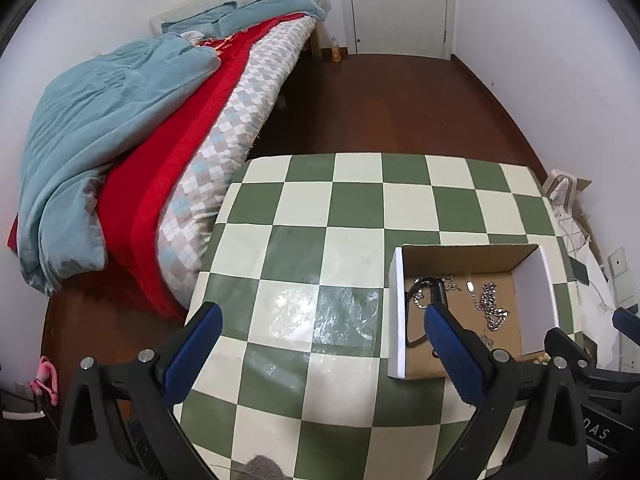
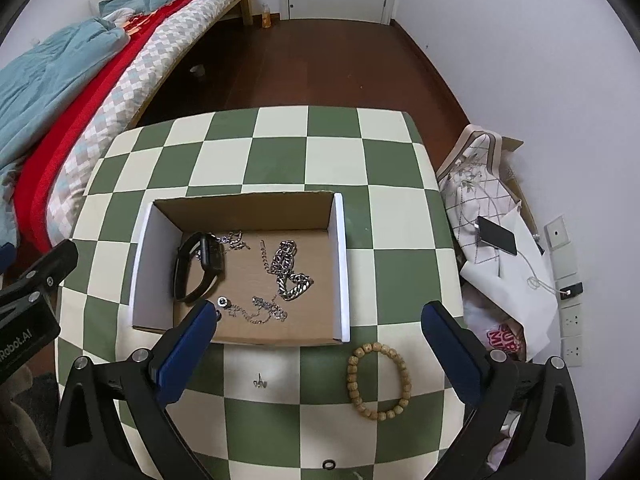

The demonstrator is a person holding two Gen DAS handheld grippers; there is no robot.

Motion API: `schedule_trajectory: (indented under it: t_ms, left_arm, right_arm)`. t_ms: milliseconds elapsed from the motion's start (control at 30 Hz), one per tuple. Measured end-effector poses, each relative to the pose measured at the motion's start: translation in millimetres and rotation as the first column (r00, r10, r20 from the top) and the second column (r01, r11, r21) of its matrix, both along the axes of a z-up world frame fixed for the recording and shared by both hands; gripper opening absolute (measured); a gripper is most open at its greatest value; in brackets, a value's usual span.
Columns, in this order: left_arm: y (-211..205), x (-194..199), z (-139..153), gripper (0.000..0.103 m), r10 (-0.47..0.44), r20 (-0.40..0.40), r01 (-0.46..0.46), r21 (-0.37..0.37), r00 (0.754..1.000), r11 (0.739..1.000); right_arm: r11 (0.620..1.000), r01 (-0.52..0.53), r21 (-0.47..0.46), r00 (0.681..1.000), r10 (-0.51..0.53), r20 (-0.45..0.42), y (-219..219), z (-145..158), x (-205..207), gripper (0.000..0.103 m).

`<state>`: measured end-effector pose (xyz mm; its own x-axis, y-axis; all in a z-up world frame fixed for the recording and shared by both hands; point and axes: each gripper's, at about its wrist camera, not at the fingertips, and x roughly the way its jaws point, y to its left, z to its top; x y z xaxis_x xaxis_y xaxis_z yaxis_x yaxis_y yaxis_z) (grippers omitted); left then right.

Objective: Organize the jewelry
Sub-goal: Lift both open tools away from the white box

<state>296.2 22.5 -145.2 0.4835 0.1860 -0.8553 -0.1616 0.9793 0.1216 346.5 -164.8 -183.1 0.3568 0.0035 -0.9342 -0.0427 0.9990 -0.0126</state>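
An open cardboard box (image 2: 340, 264) with white side walls stands on the green-and-cream checked table (image 2: 280, 152). Inside lie a black watch (image 2: 200, 268), a chunky silver chain (image 2: 290, 270) and thin chains (image 2: 256, 308). On the table in front of the box I see a wooden bead bracelet (image 2: 379, 376), a tiny earring (image 2: 259, 382) and a small black ring (image 2: 329, 465). My right gripper (image 2: 320, 314) hangs open above the box's near edge, holding nothing. My left gripper (image 1: 323, 312) is open over bare table, left of the box (image 1: 396, 312), also holding nothing.
A bed (image 1: 140, 140) with a blue quilt and a red blanket runs along the table's left side. Beyond the table are dark wooden floor and a white door (image 1: 400, 4). Bags, papers and a charging phone (image 2: 496, 236) are piled by the wall at the right.
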Motion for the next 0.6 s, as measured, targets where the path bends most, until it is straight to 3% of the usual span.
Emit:
schedule_trajectory:
  t_ms: [600]
  left_arm:
    - [-12.0,-70.9,74.5,0.103,-0.036,0.16,0.032,0.03,0.987,0.999]
  right_arm:
    - [1.0,0.026,0.003,0.982,-0.026,0.187,-4.3,90.7,-71.7,0.103]
